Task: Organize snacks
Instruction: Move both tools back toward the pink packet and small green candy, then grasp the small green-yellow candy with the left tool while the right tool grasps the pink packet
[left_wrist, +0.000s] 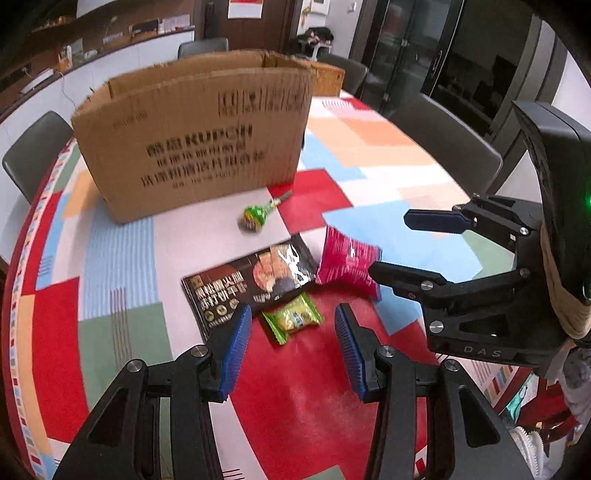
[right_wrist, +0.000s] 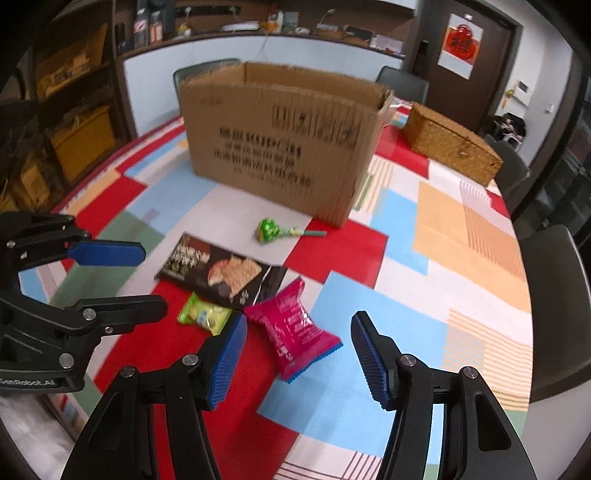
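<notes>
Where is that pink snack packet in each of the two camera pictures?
Left wrist view: the pink packet lies right of centre, beside the dark biscuit pack.
Right wrist view: the pink packet lies just below centre.
Shared landmark: the cardboard box stands behind it in both.

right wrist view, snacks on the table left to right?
Green packet → dark cracker pack → green lollipop → pink packet.

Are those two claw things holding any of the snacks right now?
No. Both the left gripper and the right gripper are open and empty, above the green packet and pink packet lying on the table.
</notes>
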